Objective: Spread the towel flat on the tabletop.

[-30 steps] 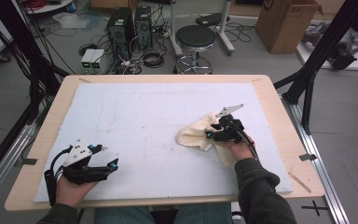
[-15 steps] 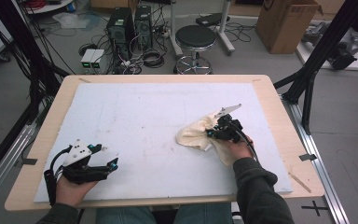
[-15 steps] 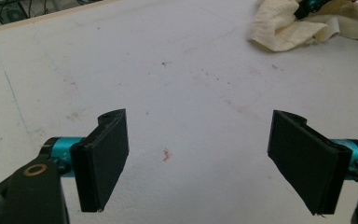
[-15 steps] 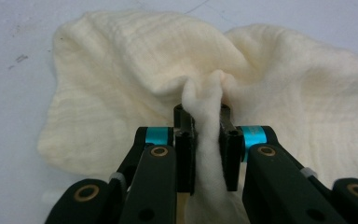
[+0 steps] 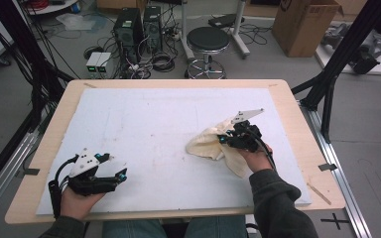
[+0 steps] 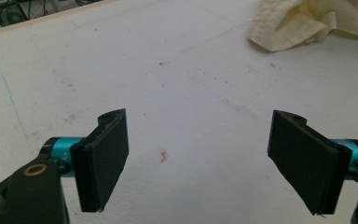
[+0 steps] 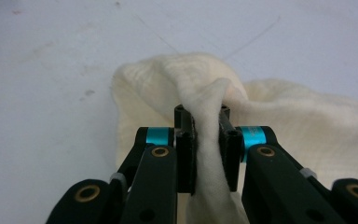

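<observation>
1. Right gripper (image 7: 207,149): jaws have just been closing and now pinch a raised fold of the cream cloth (image 7: 279,116); fabric is bunched between the pads.
2. Left gripper (image 6: 209,158): jaws stand wide apart, nothing between them, over bare white board.
3. In the high view the cloth (image 5: 206,145) lies crumpled right of centre on the bench (image 5: 44,148), partly under the right gripper (image 5: 228,140); the left gripper (image 5: 121,173) sits well apart at the near left.
4. Risk, as judged: the pinch takes only a narrow ridge, so a lift could let the fold slide out, or bring up one layer and leave the rest dragging.
5. Containers: none on the bench.
</observation>
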A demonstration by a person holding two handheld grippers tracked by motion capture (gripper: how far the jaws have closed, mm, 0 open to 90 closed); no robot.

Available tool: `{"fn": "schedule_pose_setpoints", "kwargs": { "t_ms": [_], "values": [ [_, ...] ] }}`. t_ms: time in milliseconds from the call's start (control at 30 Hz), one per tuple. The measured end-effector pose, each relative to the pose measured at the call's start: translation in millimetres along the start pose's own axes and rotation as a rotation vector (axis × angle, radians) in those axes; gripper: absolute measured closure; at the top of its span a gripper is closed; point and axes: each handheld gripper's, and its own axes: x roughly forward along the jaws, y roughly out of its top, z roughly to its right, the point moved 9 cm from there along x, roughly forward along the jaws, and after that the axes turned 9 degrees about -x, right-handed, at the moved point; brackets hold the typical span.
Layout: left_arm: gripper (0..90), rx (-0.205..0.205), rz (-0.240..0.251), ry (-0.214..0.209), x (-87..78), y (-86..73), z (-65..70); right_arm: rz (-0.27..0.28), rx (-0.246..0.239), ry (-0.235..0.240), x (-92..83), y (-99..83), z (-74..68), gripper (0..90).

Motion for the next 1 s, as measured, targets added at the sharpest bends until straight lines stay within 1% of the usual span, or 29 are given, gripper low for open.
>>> {"fn": "schedule_pose_setpoints", "kwargs": {
  "t_ms": [100, 133, 167, 200, 300, 333, 367, 400, 433, 500, 533, 567, 600, 700, 767, 800, 833, 867, 900, 933, 967, 1000],
  "values": [
    [20.9, -0.001, 0.0, 0.002, -0.1, 0.1, -0.5, 0.016, -0.021, 0.011, -4.7, 13.2, -9.2, 81.4],
    [20.9, -0.001, 0.0, 0.002, -0.1, 0.1, -0.5, 0.016, -0.021, 0.011, -4.7, 13.2, -9.2, 81.4],
    [20.9, -0.002, 0.004, 0.001, 0.0, 0.3, -0.1, 0.021, -0.024, 0.016, -6.0, 17.4, -12.5, 81.3],
    [20.9, -0.001, 0.005, 0.0, 0.0, 0.5, 0.1, 0.032, -0.04, 0.024, -7.4, 26.1, -18.9, 81.3],
    [20.9, 0.001, 0.004, -0.002, -0.5, 0.6, -0.1, 0.041, -0.06, 0.04, -7.7, 39.2, -29.2, 81.4],
    [20.9, 0.001, 0.004, -0.002, -0.5, 0.6, -0.1, 0.041, -0.06, 0.04, -7.7, 39.2, -29.2, 81.4],
    [20.9, -0.001, 0.005, -0.001, -0.9, 0.7, -0.2, 0.053, -0.065, 0.052, -7.0, 50.0, -37.5, 81.5],
    [20.9, 0.0, 0.006, -0.001, -1.2, 0.9, -0.3, 0.053, -0.065, 0.052, -7.0, 50.0, -37.5, 81.5],
    [20.9, -0.003, 0.009, -0.002, -1.4, 1.2, -0.1, 0.056, -0.073, 0.063, -6.2, 59.2, -45.0, 81.5],
    [20.9, -0.003, 0.01, -0.004, -1.7, 1.4, 0.0, 0.064, -0.075, 0.074, -5.4, 68.0, -51.8, 81.5],
    [20.9, -0.005, 0.013, -0.003, -1.7, 1.6, 0.1, 0.064, -0.075, 0.074, -5.4, 68.0, -51.8, 81.5],
    [20.9, -0.003, 0.015, -0.002, -1.8, 2.0, -0.1, 0.07, -0.083, 0.08, -4.7, 73.2, -55.2, 81.5],
    [20.9, -0.001, 0.015, -0.004, -2.1, 2.1, -0.3, 0.081, -0.09, 0.094, -3.6, 83.3, -62.3, 81.5],
    [20.9, 0.0, 0.014, -0.007, -2.8, 2.3, -0.4, 0.099, -0.101, 0.118, -1.8, 98.5, -72.9, 81.5],
    [20.9, -0.001, 0.019, -0.007, -3.3, 2.8, -0.7, 0.119, -0.093, 0.141, -0.4, 109.4, -81.1, 81.5],
    [20.9, -0.005, 0.021, -0.005, -3.6, 2.9, -0.7, 0.128, -0.099, 0.158, 0.2, 114.8, -85.4, 81.5],
    [20.9, -0.004, 0.023, -0.005, -4.0, 3.1, -1.1, 0.135, -0.105, 0.165, 1.7, 119.9, -89.2, 81.5],
    [20.9, -0.005, 0.026, -0.005, -4.4, 3.3, -1.2, 0.13, -0.117, 0.167, 4.1, 123.3, -91.9, 81.5],
    [20.9, -0.006, 0.027, -0.006, -4.9, 3.6, -1.2, 0.13, -0.117, 0.167, 4.1, 123.3, -91.9, 81.5],
    [20.9, -0.005, 0.03, -0.004, -5.1, 3.9, -1.4, 0.106, -0.121, 0.176, 12.3, 126.4, -95.2, 81.4],
    [20.9, -0.006, 0.032, -0.005, -5.3, 4.2, -1.2, 0.106, -0.121, 0.176, 12.3, 126.4, -95.2, 81.4],
    [20.9, -0.007, 0.032, -0.006, -5.5, 4.2, -0.9, 0.072, -0.126, 0.174, 24.7, 124.5, -93.7, 81.3]
  ]
}}
